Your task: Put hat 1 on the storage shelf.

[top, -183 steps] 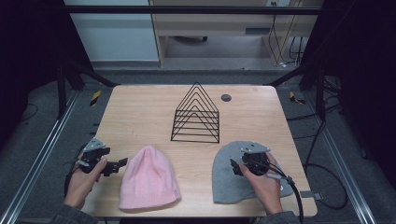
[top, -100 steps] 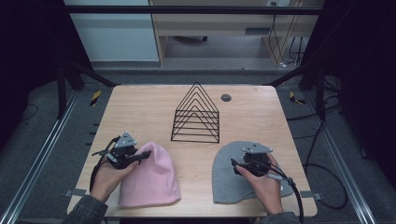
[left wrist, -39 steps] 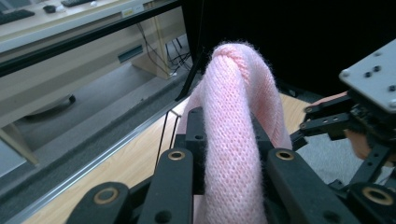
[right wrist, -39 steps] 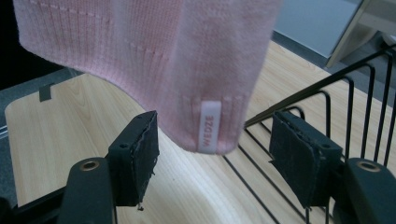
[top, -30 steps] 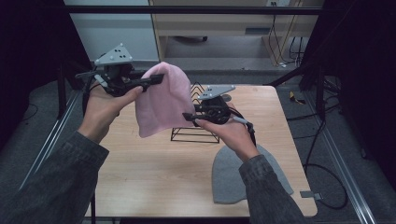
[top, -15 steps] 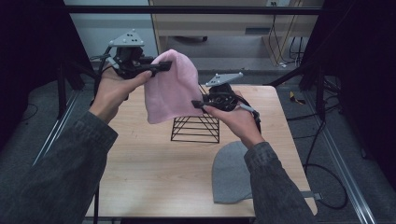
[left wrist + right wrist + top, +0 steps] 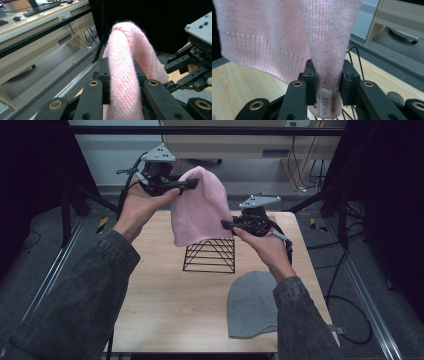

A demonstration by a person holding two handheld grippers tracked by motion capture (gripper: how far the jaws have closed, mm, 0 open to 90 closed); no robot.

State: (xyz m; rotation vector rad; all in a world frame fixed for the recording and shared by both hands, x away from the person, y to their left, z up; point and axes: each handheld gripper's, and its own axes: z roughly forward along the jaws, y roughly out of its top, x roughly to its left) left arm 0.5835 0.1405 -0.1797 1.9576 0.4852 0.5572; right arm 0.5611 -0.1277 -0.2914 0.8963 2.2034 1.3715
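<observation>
Both my tongs grip the soft pink knitted beanie: left tongs, right tongs just closing, above the black wire rack.

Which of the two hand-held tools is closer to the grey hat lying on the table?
The right. The right tool hangs above the wire rack, just beyond the grey hat; the left tool is higher and farther away, up at the pink hat's top.

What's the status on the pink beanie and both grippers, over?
Left gripper shut on pink beanie; right gripper closing on its edge. Beanie held aloft over black wire rack. Grey beanie flat on table, nothing in the way.
</observation>
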